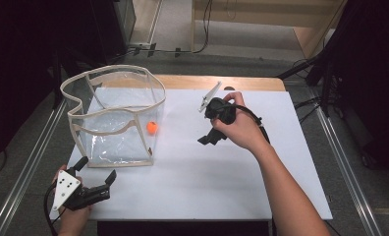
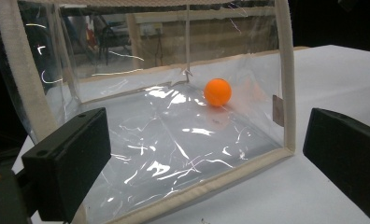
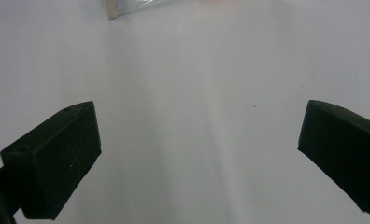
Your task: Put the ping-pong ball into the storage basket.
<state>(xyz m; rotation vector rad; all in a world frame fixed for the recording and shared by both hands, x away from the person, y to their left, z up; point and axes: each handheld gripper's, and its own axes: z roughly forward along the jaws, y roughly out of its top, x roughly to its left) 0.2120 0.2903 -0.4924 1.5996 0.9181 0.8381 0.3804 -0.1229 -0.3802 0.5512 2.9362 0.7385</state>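
A clear plastic bag (image 1: 115,115) with cream trim stands open on the left of the white table (image 1: 222,182). An orange ball (image 1: 152,127) lies inside it near its right wall. My left gripper (image 1: 96,172) sits at the table's front left corner, open and holding nothing, aimed at the bag's near side. In the left gripper view the ball (image 2: 217,92) shows through the bag (image 2: 174,154), beyond the open left gripper (image 2: 206,172). My right gripper (image 1: 208,139) hangs over mid-table, right of the bag, tilted down. It is open (image 3: 197,158) over bare tabletop, with the bag's corner (image 3: 110,8) far ahead.
A wooden strip (image 1: 222,82) runs along the table's back edge. Metal rails (image 1: 30,157) flank both sides of the table. Cables (image 1: 202,29) lie on the floor behind. Dark equipment (image 1: 374,73) stands at the right.
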